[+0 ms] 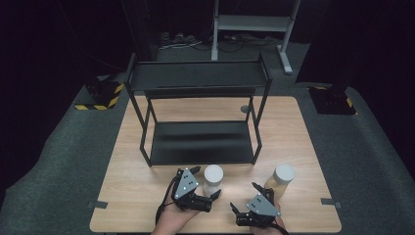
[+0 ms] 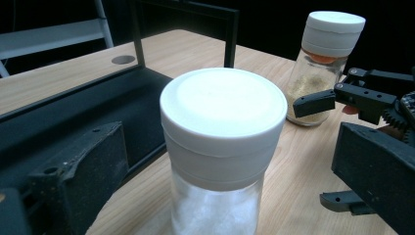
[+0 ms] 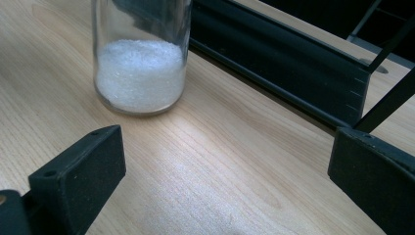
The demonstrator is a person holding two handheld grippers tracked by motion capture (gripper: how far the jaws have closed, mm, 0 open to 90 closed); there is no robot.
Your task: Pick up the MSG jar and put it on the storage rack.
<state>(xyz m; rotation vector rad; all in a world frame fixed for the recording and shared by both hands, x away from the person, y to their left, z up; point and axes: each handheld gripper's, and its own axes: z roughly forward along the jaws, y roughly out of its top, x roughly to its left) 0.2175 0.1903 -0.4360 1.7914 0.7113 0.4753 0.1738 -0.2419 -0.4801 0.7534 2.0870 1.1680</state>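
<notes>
Both tongs (image 1: 204, 182) (image 1: 243, 198) wide apart

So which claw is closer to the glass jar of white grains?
Left. The left claw has its jaws open on either side of the white-lidded glass jar of white grains; the right claw sits farther off, by the glass jar of tan powder.

Jars, glass, white screw lids: two, one with white grains (image 1: 213, 180), one with tan powder (image 1: 281, 180). Shelf rack, black metal, two tiers: one (image 1: 198, 115). Table, light wood: one (image 1: 127, 181). Hand-held grippers: two, left (image 1: 205, 183) and right (image 1: 243, 198).
</notes>
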